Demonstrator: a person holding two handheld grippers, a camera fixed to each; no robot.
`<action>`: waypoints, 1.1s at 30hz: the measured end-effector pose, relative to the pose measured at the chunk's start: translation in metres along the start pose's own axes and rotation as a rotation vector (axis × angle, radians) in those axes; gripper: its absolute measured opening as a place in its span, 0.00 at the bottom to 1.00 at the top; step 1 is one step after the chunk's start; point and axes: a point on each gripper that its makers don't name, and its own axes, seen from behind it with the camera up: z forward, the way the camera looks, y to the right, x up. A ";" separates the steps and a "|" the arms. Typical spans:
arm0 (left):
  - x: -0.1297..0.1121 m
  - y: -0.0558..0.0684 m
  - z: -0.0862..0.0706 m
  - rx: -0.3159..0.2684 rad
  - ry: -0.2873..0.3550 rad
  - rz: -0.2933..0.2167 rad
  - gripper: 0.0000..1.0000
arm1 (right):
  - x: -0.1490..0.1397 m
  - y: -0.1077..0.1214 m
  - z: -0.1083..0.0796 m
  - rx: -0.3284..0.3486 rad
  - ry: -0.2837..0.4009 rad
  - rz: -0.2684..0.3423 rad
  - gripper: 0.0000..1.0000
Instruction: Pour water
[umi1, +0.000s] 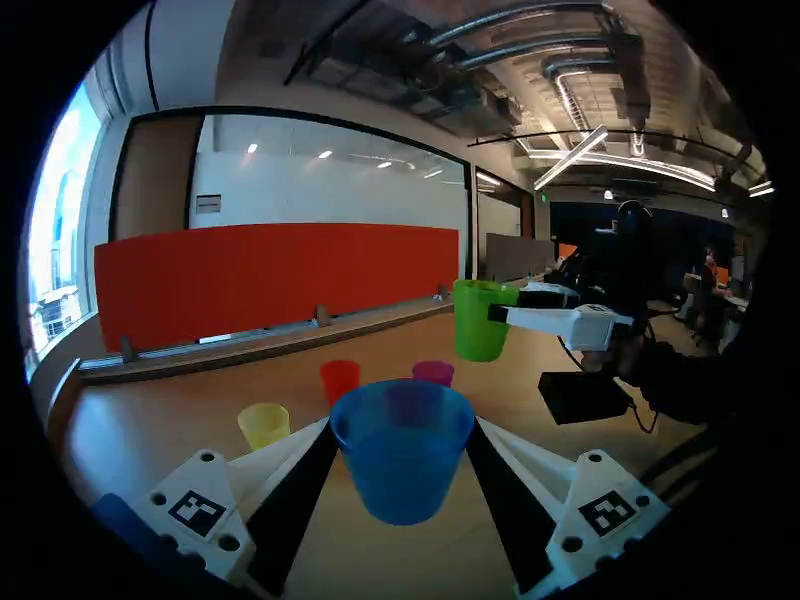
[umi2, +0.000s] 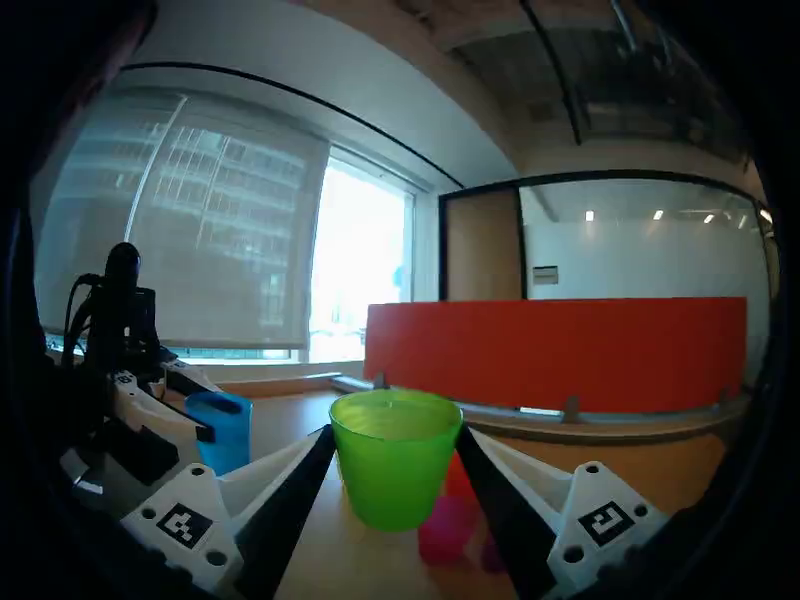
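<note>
Both clamped: blue cup (umi1: 402, 450) between left jaws, green cup (umi2: 395, 455) between right jaws.

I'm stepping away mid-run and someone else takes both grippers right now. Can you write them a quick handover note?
Left gripper: shut on the blue cup, held upright.
Right gripper: shut on the green cup, upright, raised over the wooden table, apart from the blue one.
On the table beyond stand a yellow cup, a red cup and a purple cup.
Done: both cups gripped.
Left: the pour itself; neither cup is tilted. I cannot tell which cup holds water, so check before tipping one over the other.
</note>
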 end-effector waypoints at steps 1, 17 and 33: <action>0.000 0.000 0.000 0.000 0.001 -0.003 0.87 | 0.000 0.000 0.000 0.001 0.002 0.000 0.91; 0.007 -0.001 0.000 -0.006 0.008 0.017 0.87 | -0.015 -0.023 -0.003 0.069 -0.044 0.021 0.91; 0.016 0.000 0.003 0.002 0.016 0.117 0.87 | -0.046 -0.066 -0.004 0.169 -0.126 0.034 0.91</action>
